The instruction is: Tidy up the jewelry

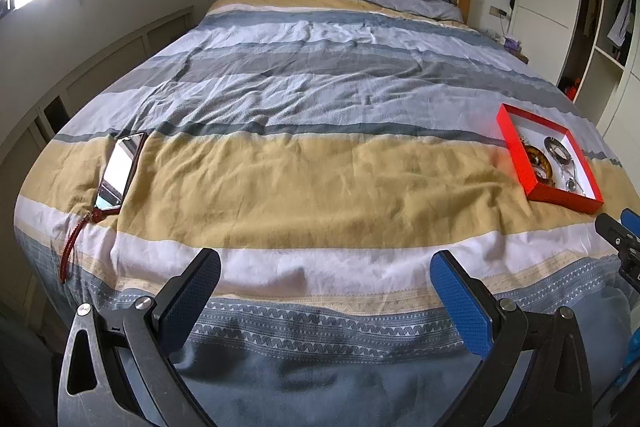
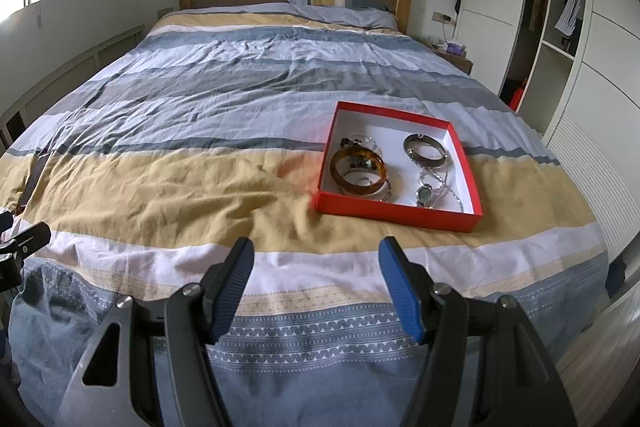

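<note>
The red box [image 2: 394,213] of jewelry sits on the bed's [image 2: 200,187] yellow stripe, ahead and slightly right of your right gripper [image 2: 316,285], well right of your left gripper [image 1: 326,291]. Both are released, holding nothing. The right is nearer. The box's near wall faces you almost squarely; the amber bangle [image 2: 358,171] lies flat inside, left.

Bed layout: box [image 2: 394,209] lying right, phone [image 1: 117,173] left.
Bangles [image 2: 357,170] and a watch [image 2: 425,195] are sitting in the box; both grippers are hovering before the bedspread [image 2: 200,187].
</note>
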`<state>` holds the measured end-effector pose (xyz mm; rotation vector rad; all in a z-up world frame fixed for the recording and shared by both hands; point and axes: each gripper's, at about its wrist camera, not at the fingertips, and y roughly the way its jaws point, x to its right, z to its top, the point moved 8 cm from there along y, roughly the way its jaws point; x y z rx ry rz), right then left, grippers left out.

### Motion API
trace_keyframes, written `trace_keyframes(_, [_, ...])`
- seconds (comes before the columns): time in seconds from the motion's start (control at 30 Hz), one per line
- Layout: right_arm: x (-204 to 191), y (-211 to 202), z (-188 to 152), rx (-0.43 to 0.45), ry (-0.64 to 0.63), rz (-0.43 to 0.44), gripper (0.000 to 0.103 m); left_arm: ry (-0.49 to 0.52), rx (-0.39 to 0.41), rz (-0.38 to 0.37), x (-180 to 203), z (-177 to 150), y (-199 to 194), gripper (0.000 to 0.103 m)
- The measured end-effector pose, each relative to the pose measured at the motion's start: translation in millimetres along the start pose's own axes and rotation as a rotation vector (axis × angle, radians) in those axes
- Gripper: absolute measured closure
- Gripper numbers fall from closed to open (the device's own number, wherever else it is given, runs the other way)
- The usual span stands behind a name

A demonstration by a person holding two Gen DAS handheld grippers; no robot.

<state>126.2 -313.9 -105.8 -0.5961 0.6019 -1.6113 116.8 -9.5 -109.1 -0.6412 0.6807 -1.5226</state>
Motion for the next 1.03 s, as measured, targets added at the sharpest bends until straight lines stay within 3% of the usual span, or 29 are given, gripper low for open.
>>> trace_keyframes(1.03, [3.6,1.0,-1.9,-0.002,0.004,0.001,0.040,0.020,-0.007,-0.002,6.9,-3.1,-2.4,0.001])
